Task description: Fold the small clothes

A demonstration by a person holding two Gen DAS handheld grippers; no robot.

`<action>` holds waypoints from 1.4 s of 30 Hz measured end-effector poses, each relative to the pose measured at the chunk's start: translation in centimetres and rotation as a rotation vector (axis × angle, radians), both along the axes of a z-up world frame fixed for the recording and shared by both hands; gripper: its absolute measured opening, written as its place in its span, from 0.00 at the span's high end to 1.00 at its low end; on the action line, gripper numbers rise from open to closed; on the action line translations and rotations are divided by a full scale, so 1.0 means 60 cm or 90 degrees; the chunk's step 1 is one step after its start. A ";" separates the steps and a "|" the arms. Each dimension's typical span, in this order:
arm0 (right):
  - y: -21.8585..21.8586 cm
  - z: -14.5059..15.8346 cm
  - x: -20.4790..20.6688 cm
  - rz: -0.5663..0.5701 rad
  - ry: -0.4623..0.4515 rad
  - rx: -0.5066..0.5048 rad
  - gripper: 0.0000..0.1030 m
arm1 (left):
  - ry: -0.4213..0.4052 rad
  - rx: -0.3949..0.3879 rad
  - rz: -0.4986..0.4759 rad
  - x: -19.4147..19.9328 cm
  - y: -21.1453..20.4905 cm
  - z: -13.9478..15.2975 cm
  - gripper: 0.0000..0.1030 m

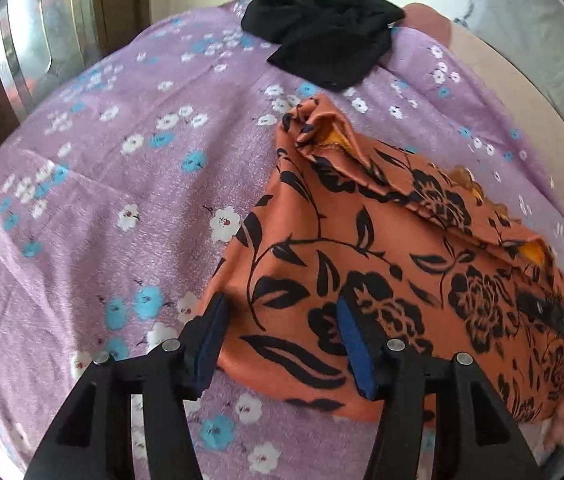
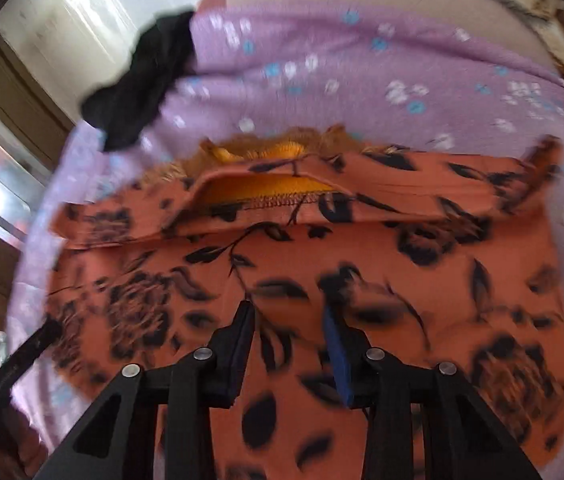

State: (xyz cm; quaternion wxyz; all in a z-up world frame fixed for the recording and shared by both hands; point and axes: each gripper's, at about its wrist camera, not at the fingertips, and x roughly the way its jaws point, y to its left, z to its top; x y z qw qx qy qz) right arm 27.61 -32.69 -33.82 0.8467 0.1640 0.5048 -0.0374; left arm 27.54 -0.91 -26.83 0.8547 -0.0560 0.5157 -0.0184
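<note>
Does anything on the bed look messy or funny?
Yes. The black cloth lies crumpled in a heap at the far edge of the purple sheet, not folded. The orange garment is folded over, but its top flap sits bunched and uneven, showing yellow lining.

Lilac floral bedsheet (image 1: 102, 200): orange garment (image 1: 362, 264), black garment (image 1: 322, 40).

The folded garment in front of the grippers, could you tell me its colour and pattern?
Orange garment with black flowers and leaves; clearest in the left wrist view.
</note>
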 end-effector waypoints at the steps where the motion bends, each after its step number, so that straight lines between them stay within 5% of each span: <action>1: -0.004 0.002 0.026 -0.005 -0.008 -0.010 0.63 | 0.002 0.002 0.002 0.004 0.001 0.001 0.44; 5: -0.057 0.001 0.140 -0.066 -0.012 0.021 0.63 | 0.019 0.006 -0.004 0.023 0.000 0.001 0.41; 10: -0.082 0.068 0.151 -0.166 -0.160 0.023 0.61 | 0.027 -0.032 0.015 0.028 0.016 0.010 0.41; 16: 0.063 0.071 0.104 0.070 -0.114 0.090 0.61 | 0.023 -0.053 0.063 0.016 0.049 0.021 0.41; 21: 0.200 0.022 0.122 0.185 -0.039 0.070 0.61 | 0.063 -0.080 0.088 0.014 0.081 0.001 0.41; 24: 0.232 0.017 0.187 0.145 -0.048 0.037 0.61 | 0.060 -0.066 0.075 0.013 0.077 0.002 0.41; 30: 0.190 0.027 0.260 0.008 -0.088 0.088 0.61 | 0.059 -0.054 0.061 0.035 0.065 0.002 0.41; 33: 0.157 0.047 0.216 -0.004 -0.109 0.117 0.60 | 0.035 -0.035 0.070 0.040 0.069 0.013 0.41; 42: -0.008 0.084 -0.023 -0.065 -0.088 0.060 0.60 | -0.071 0.044 -0.001 0.005 0.014 0.061 0.41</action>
